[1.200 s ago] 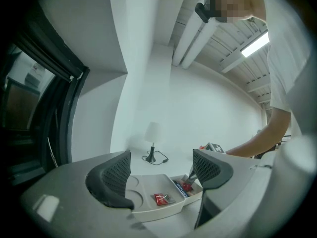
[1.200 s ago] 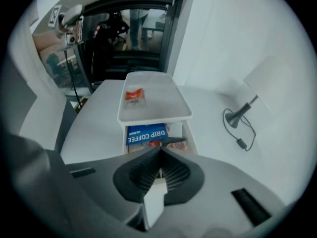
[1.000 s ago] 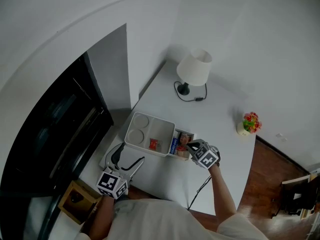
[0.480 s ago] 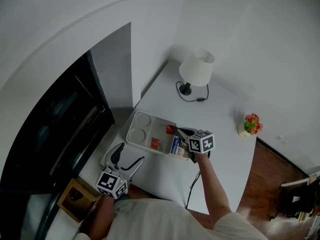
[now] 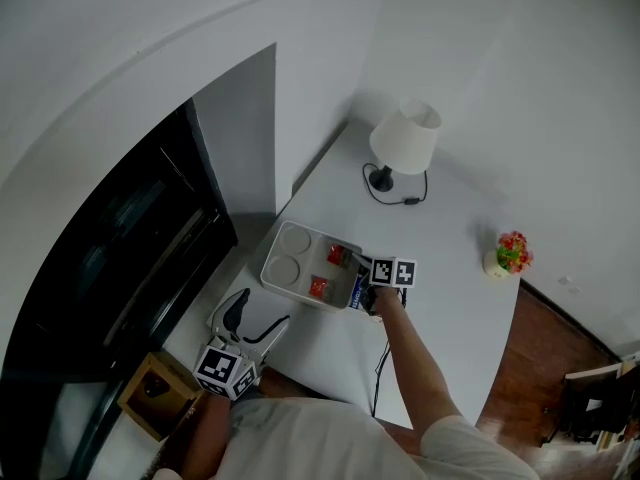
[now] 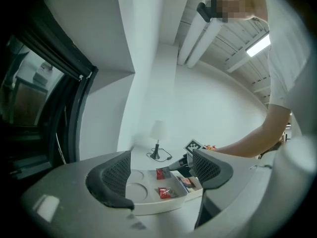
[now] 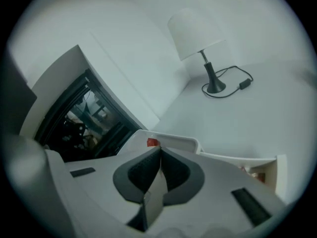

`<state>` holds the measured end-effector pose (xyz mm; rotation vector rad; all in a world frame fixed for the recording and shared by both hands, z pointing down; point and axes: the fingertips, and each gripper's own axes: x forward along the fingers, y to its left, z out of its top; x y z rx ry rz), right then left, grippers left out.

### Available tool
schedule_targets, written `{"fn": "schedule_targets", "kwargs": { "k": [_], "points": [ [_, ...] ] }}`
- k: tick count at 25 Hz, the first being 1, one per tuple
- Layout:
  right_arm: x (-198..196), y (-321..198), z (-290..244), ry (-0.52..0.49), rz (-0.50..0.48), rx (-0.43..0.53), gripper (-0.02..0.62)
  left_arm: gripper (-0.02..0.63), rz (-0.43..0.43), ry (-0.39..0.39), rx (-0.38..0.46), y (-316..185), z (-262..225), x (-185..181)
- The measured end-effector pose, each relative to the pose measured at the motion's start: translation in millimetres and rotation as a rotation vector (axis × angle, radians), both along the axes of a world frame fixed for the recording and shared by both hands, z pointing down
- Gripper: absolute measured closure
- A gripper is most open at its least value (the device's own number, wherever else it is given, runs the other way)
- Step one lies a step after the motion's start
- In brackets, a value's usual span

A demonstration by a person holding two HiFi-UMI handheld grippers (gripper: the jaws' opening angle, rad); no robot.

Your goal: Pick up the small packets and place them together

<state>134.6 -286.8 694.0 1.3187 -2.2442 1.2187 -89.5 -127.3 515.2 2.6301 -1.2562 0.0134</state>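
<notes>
A white tray (image 5: 283, 239) sits on the white table, with one red packet (image 5: 318, 287) lying in its large compartment. My right gripper (image 5: 349, 261) hangs over that compartment, shut on a second red packet (image 5: 336, 255) whose red tip (image 7: 152, 142) shows just past the closed jaws. Right of the tray stands a small open box (image 5: 360, 291) holding more packets. My left gripper (image 5: 256, 326) stays near the table's front edge, open and with nothing between its fingers. In the left gripper view both red packets (image 6: 161, 173) (image 6: 165, 193) and the tray (image 6: 148, 205) show between the jaws.
A white lamp (image 5: 402, 140) with a black cord stands at the back of the table. A small flower pot (image 5: 508, 253) is at the far right. A dark cable (image 5: 385, 353) runs off the front edge. Dark glass panels lie to the left, a wooden box (image 5: 150, 398) below them.
My right gripper lifted a red packet out of the small box and carried it left over the tray. The left gripper has stayed where it was.
</notes>
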Motion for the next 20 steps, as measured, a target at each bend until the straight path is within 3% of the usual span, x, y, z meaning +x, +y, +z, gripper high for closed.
{"fn": "schedule_targets", "kwargs": {
  "k": [4,7,8,9,10,16,20],
  "points": [
    [18.9,-4.8,19.9,0.215,0.019,-0.028,0.555,0.218,0.000,0.001,-0.004,-2.3,1.9,0.9],
    [34.4,-8.8,19.6,0.326,0.057,0.011,0.540,0.218,0.005,-0.002,-0.003,-2.7,1.3,3.2],
    [34.8,-11.6,13.7,0.332,0.060,0.044,0.445,0.218,0.006,-0.002,-0.002,-2.8,1.1,3.4],
    [32.0,-14.8,4.5,0.326,0.057,0.085,0.244,0.218,0.007,-0.002,-0.001,-3.2,0.6,3.4],
    [27.8,-17.2,-7.1,0.315,0.048,0.132,0.129,0.218,0.010,-0.003,0.000,-3.8,-0.3,3.7],
    [3.7,8.2,-115.4,0.225,-0.067,0.550,0.127,0.239,0.025,0.019,0.020,-8.3,-7.7,5.8],
    [6.9,58.4,-183.6,0.230,-0.039,0.760,0.129,0.239,0.043,0.030,0.051,-11.2,-13.7,11.2]
  ]
}}
